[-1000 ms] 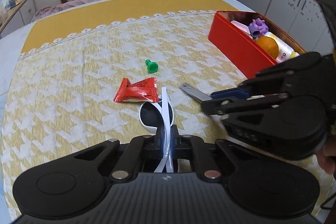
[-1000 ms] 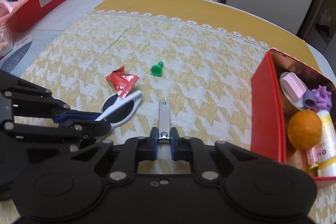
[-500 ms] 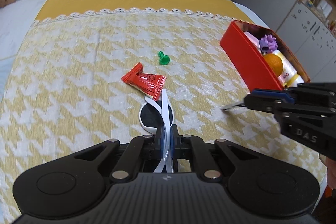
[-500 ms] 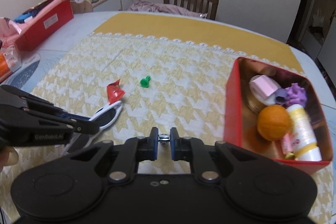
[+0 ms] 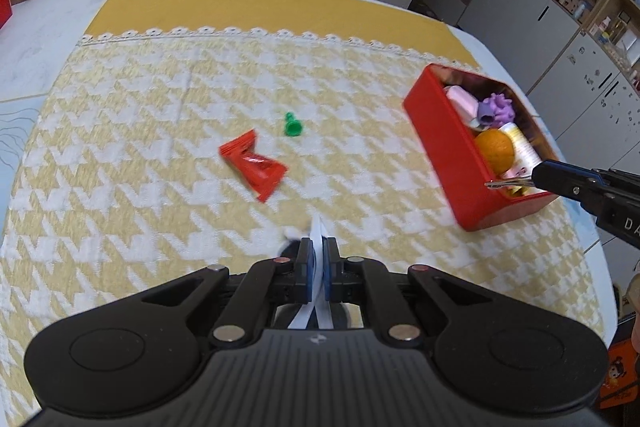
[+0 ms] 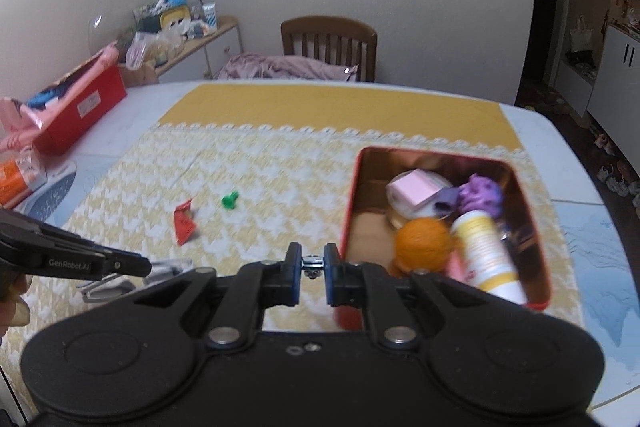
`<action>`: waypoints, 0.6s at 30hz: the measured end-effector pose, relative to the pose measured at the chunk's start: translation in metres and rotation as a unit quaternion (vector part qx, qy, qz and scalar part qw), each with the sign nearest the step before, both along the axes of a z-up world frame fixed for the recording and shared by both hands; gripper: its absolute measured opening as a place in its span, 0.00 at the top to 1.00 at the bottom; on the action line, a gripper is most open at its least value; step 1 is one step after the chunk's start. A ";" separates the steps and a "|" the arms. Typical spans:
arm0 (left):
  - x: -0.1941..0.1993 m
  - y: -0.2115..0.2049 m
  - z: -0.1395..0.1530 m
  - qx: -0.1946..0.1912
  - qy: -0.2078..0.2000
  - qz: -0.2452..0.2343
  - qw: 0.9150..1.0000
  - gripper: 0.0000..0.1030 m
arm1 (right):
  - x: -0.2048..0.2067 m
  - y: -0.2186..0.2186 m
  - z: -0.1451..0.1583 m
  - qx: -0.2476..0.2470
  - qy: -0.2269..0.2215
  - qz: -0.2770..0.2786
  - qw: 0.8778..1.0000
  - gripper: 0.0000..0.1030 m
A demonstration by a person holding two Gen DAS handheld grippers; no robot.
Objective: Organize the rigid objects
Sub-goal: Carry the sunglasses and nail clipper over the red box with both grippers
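My left gripper is shut on a white-and-black flat object, held above the yellow houndstooth cloth; it also shows in the right wrist view. My right gripper is shut on a small metal nail clipper, held over the near left corner of the red tin box. In the left wrist view the clipper hangs over the box. A green pawn-shaped piece and a red snack packet lie on the cloth.
The red box holds an orange, a white bottle, a purple toy and a pink block. A long red box sits at the far left. A wooden chair stands beyond the table.
Both grippers have risen. My right gripper has carried the clipper right, from the cloth to over the red box. My left gripper has lifted the white-and-black object off the cloth.
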State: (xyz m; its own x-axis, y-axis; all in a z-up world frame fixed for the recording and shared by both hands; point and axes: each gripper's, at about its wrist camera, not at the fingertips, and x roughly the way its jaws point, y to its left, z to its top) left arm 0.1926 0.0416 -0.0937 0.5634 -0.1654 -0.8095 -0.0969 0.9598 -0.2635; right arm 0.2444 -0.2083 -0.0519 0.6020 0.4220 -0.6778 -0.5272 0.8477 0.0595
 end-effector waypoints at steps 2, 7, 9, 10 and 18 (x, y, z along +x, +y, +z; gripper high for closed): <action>0.002 -0.009 0.007 0.006 -0.008 -0.002 1.000 0.97 | 0.004 -0.009 0.006 0.001 -0.010 -0.001 1.000 0.91; 0.012 -0.027 0.020 0.008 -0.018 -0.007 1.000 0.97 | 0.017 -0.035 0.014 0.004 -0.023 -0.015 1.000 0.91; 0.011 -0.025 0.023 0.000 -0.019 -0.001 1.000 0.97 | 0.023 -0.047 0.015 0.009 -0.018 -0.023 1.000 0.91; 0.010 -0.022 0.023 -0.003 -0.019 0.002 1.000 0.97 | 0.025 -0.051 0.014 0.010 -0.016 -0.024 1.000 0.91; -0.007 -0.020 0.003 0.021 -0.003 -0.001 1.000 0.90 | 0.027 -0.063 0.006 0.012 -0.005 -0.016 1.000 0.90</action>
State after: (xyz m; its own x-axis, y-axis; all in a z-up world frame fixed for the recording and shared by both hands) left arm 0.1855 0.0219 -0.0909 0.5688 -0.1328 -0.8117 -0.0936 0.9700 -0.2242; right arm 0.2709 -0.2715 -0.0457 0.6221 0.4190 -0.6614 -0.5010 0.8622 0.0749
